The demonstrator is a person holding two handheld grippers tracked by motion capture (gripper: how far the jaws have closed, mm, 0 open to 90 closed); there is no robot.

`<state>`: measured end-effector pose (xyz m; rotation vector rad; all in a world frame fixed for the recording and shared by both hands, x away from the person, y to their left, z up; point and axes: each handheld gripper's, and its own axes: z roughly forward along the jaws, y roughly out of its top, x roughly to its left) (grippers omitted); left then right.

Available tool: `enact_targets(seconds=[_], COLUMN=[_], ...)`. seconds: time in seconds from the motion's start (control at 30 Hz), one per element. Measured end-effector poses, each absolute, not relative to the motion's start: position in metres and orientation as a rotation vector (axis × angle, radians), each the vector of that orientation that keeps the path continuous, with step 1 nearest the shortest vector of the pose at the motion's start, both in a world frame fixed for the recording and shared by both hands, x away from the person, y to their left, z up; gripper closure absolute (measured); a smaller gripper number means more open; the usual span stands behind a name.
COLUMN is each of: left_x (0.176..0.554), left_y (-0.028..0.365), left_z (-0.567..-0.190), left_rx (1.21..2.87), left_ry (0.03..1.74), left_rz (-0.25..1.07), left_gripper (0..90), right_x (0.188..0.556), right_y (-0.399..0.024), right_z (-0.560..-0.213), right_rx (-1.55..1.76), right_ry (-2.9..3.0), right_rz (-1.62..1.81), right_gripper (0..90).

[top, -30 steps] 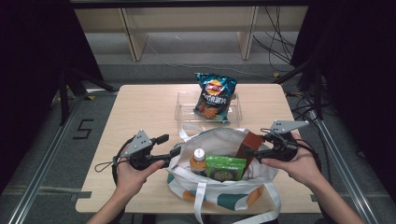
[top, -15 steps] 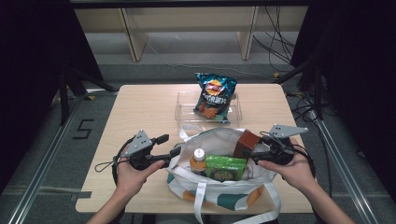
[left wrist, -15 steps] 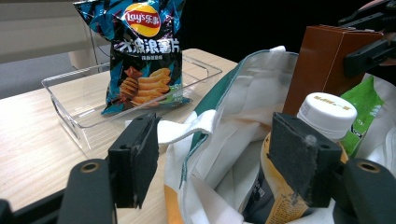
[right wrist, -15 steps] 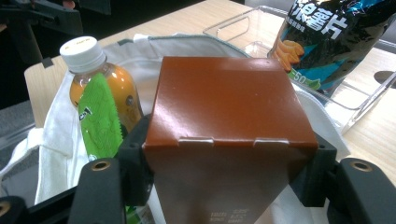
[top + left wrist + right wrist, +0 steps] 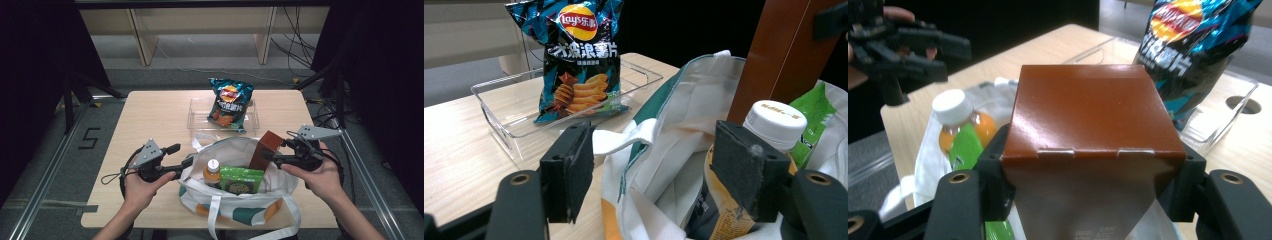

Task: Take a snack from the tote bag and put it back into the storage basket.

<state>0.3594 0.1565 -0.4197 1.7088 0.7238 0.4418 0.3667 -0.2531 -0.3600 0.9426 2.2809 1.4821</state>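
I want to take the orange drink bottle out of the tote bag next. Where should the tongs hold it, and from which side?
Grip the orange drink bottle at its neck, just below the white cap, probably coming from straight above. It stands upright in the tote bag, with the bag wall on one side and the green packet close on the other, so only its top is free.

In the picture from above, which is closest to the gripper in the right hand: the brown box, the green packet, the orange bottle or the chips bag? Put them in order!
From the right gripper:
1. Brown box: between its jaws, at the bag's right side.
2. Green packet: in the bag's middle, just left of the box.
3. Orange bottle: in the bag, farther left.
4. Chips bag: standing in the clear tray at the table's far side.
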Motion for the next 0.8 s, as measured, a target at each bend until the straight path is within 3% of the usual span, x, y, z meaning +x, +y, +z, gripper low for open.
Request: enact_targets(seconds=[0.8], left_x=[0.359], left_y=[0.156], left_z=[-0.420], left_rx=[1.703], left_ry=[0.722], left_rz=[0.441], left_gripper=[32.7], right_x=[0.374], right_y=[-0.264], right_z=[-0.299], right_rx=[0.935], right_ry=[2.142], right_rz=[1.566], right_gripper=[38.9])
